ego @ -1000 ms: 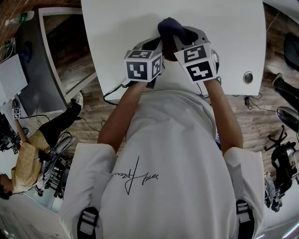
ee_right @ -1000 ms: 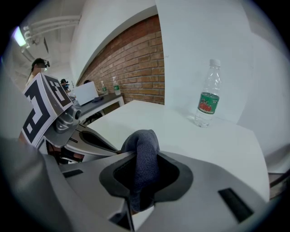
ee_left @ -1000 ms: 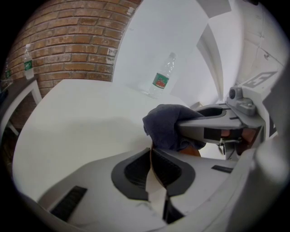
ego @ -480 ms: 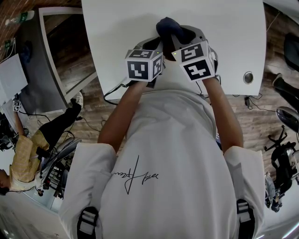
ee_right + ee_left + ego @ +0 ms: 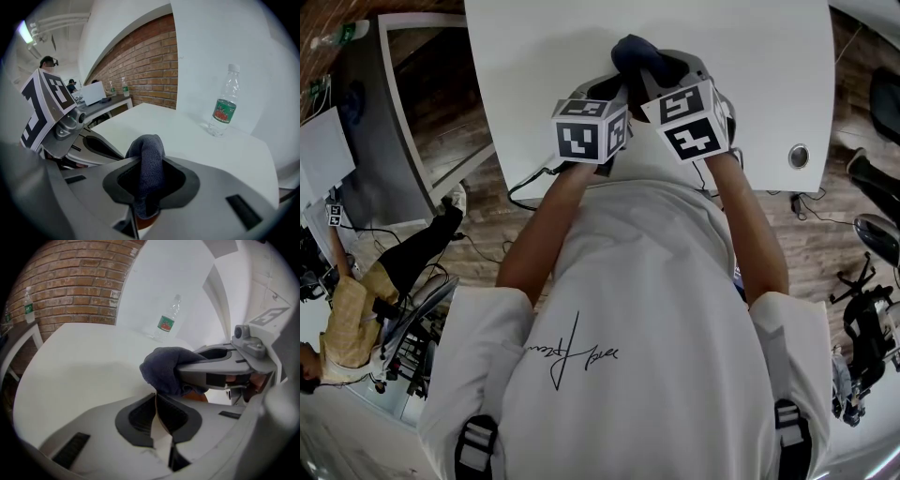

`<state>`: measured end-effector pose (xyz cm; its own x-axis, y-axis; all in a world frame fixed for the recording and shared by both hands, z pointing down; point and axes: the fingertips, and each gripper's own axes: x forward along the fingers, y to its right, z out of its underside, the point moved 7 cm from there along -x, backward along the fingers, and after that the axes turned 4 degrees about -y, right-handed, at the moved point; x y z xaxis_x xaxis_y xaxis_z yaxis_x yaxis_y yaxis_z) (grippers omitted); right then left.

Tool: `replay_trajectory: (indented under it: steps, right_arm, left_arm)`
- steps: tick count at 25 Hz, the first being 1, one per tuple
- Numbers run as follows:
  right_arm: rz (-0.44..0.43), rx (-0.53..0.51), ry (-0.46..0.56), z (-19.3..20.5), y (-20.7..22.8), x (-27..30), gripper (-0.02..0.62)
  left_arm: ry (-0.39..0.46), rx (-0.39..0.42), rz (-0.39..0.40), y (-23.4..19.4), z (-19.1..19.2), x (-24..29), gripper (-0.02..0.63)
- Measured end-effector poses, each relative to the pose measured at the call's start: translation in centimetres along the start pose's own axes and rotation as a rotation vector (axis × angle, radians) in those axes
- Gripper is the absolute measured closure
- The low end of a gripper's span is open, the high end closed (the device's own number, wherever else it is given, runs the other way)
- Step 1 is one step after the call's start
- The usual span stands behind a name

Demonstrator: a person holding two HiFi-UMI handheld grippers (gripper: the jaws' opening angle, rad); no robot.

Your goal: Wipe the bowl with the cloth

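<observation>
Wearing a white T-shirt, the person stands at the near edge of a white tabletop, both forearms stretched forward and close together.

Item 1: left hand-held gripper, marker cube on top. Its jaws are almost together, pinched on a thin pale edge that rises between the black pads; this reads as the rim of the bowl. Little else of the bowl shows, only an orange-brown patch just beyond the jaws, beneath the other gripper.

Item 2: right hand-held gripper, marker cube on top, lying just beside the left one and angled across it. Its jaws are clenched on a dark blue cloth. The cloth is bunched into a rounded wad that sticks out past the jaw tips and hangs down between the pads onto the orange-brown surface below.

Item 3: tabletop, otherwise bare near the grippers, with a round metal grommet near its right edge.

Item 4: clear plastic bottle with a green and red label, upright, well apart at the far side.

Item 5: brick wall beyond.
</observation>
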<state>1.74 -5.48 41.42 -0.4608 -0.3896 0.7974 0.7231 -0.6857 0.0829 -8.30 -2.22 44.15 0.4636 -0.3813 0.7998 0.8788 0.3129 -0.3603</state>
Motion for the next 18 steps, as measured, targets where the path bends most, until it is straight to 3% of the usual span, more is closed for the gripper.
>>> replay_trajectory:
  steps: [18]
  right_arm:
    - [-0.007,-0.033,-0.007,-0.36,0.12,0.3,0.534]
  left_arm:
    - [0.005,-0.004,-0.003,-0.1,-0.09,0.02,0.595]
